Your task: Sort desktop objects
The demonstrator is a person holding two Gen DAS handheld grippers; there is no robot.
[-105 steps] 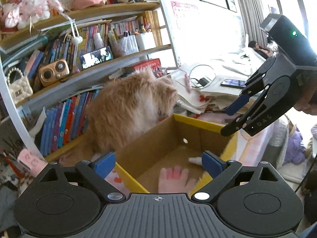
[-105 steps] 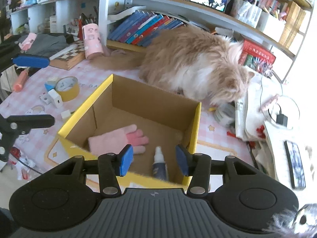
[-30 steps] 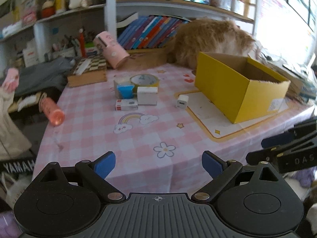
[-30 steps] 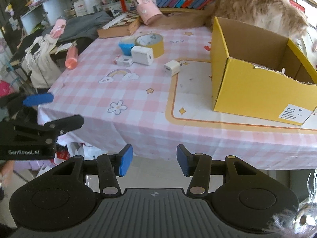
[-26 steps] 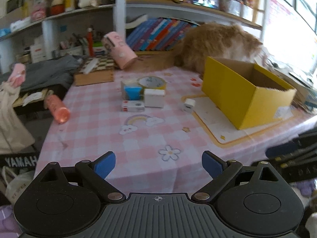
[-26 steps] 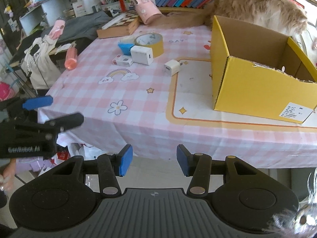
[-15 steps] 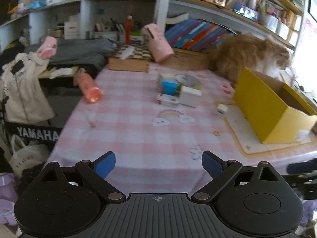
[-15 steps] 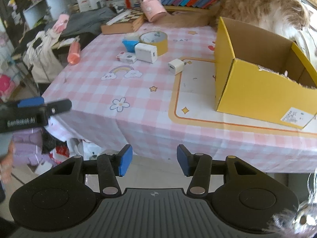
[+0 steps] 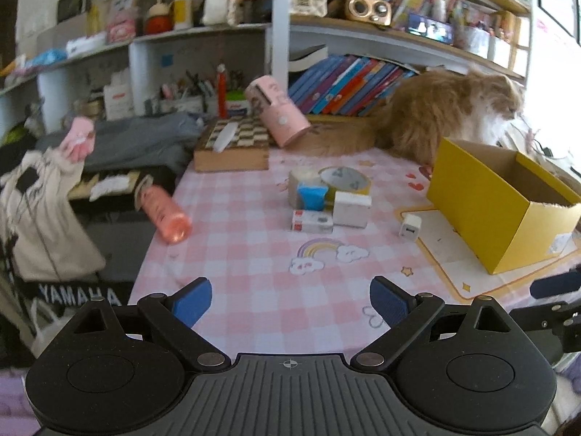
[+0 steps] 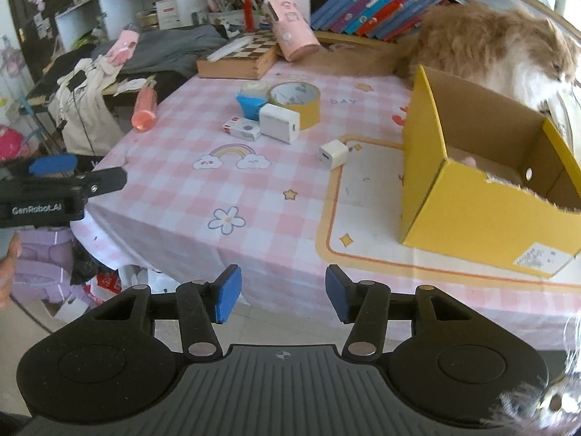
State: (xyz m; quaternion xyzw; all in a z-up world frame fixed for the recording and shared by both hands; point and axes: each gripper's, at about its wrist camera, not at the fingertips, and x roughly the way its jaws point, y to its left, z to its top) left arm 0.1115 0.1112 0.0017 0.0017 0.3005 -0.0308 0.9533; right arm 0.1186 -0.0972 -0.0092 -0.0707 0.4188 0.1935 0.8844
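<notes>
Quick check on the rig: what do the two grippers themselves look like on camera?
Both are matte black plastic with ribbed bodies, round side discs and silver pivot pins. The left gripper and right gripper carry blue pads. Seen side-on from the right wrist, the left one bears white "GenRobot.AI" lettering.

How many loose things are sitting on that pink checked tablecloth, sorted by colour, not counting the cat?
White: 3: large charger block, small plug cube, small printed box
Yellow: 2: cardboard box, tape roll
Blue: 1: blue cup
Coral: 1: bottle
Total: 7
</notes>
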